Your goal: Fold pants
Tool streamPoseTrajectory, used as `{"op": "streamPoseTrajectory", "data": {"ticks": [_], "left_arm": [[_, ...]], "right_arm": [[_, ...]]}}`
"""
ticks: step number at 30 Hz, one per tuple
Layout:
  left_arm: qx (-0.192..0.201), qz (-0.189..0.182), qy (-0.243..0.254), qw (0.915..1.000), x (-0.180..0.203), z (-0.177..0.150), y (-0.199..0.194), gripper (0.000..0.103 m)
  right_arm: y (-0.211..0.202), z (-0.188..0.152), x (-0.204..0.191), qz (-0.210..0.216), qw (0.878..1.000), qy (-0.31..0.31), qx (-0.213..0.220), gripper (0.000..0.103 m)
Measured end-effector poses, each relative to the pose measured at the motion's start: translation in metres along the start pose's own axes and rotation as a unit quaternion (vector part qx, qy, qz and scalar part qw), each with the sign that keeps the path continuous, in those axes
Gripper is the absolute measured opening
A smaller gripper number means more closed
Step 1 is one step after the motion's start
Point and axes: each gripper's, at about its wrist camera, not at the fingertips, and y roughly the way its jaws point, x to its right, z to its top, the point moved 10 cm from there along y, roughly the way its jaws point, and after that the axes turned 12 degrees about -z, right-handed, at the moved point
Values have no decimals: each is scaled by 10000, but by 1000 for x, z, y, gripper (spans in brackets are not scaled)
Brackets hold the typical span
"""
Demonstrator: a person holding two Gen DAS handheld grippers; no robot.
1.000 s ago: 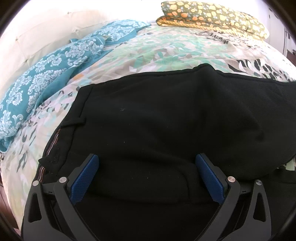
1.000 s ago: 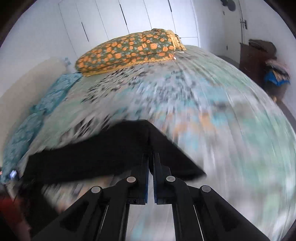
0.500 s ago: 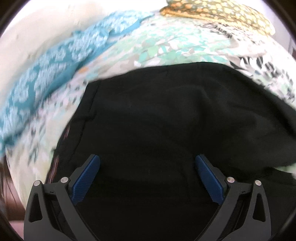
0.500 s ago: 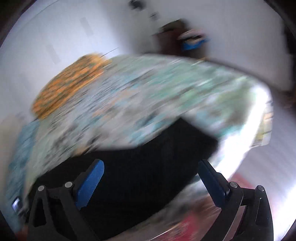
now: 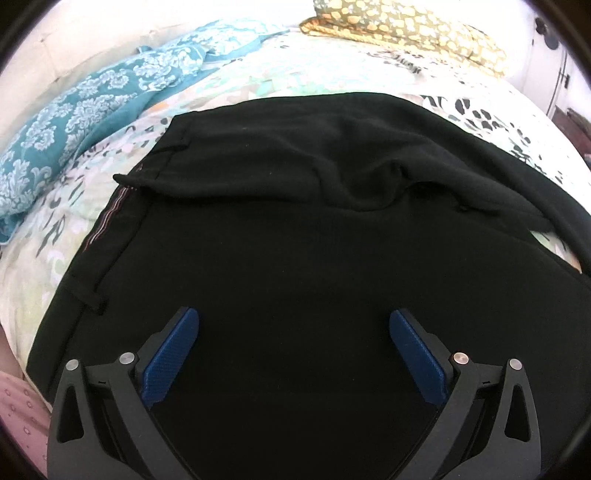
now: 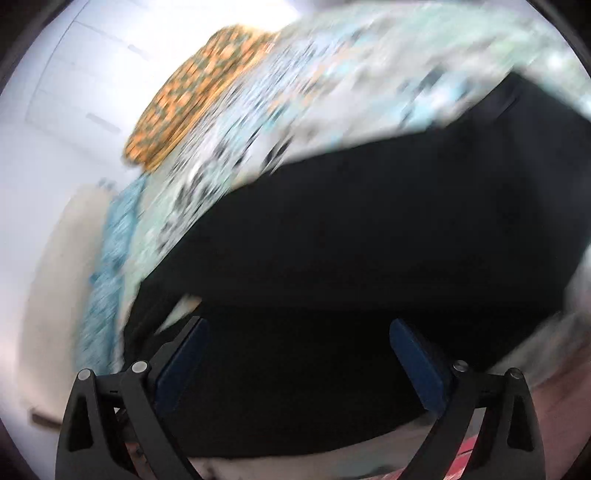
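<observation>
Left tool (image 5: 293, 332) spread wide, blue pads (image 5: 168, 356) well apart, nothing pinched; hovering low over black pants (image 5: 295, 229) that fill the space between and beyond the fingers. Pants lying on the bed (image 5: 258, 74), spread across the patterned bedspread, waistband end toward the left with a striped inner band (image 5: 110, 210) turned out and a belt loop (image 5: 88, 297) showing near the left finger. Upper layer of cloth folded over the lower one, rumpled into a ridge right of centre (image 5: 369, 192), a sliver of bedspread visible under the far right edge. Beyond the pants: teal floral cloth (image 5: 85, 107) bunched along the left side of the bed, olive-and-orange patterned pillow (image 5: 402, 29) at the far end. Right tool (image 6: 297, 350) likewise spread, dark blue pads (image 6: 417, 362) apart, gripping nothing; view heavily blurred and tilted. Pants (image 6: 351, 258) a broad black shape ahead of and under the fingers, lying on the bedspread (image 6: 295, 92); possibly a small gap or turned-up pale patch near the left finger (image 6: 181, 306), too smeared to say. Orange patterned pillow (image 6: 195, 92) at upper left, teal cloth (image 6: 110, 251) down the left edge, white panelled wall (image 6: 66, 92) behind.
</observation>
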Motion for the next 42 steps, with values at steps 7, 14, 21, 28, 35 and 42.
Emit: {"op": "streamPoseTrajectory", "data": {"ticks": [7,14,21,28,35,42], "left_arm": [[76,29,-14,10000,-2,-1,-1,103],[108,94,-22,9999,-1,-2,-2,103],[164,223,24,9996,0,-3,-3,103],[216,237,7,9995,-1,-4,-4,103],[212,193,-11,9996,-1,-3,-4,103],[222,182,-13,9996,-1,-3,-4,103]], "right_arm": [[4,26,50,-335,9958,831,170,84],[9,30,49,-406,9959,794,128,24],[-18,44,56,-151,9966,761,268,21],[-44,54,29,-285,9962,20,819,18],[-72,51,5,-430,9892,-592,1268,18],[-72,47,5,-497,9891,-609,1248,18]]}}
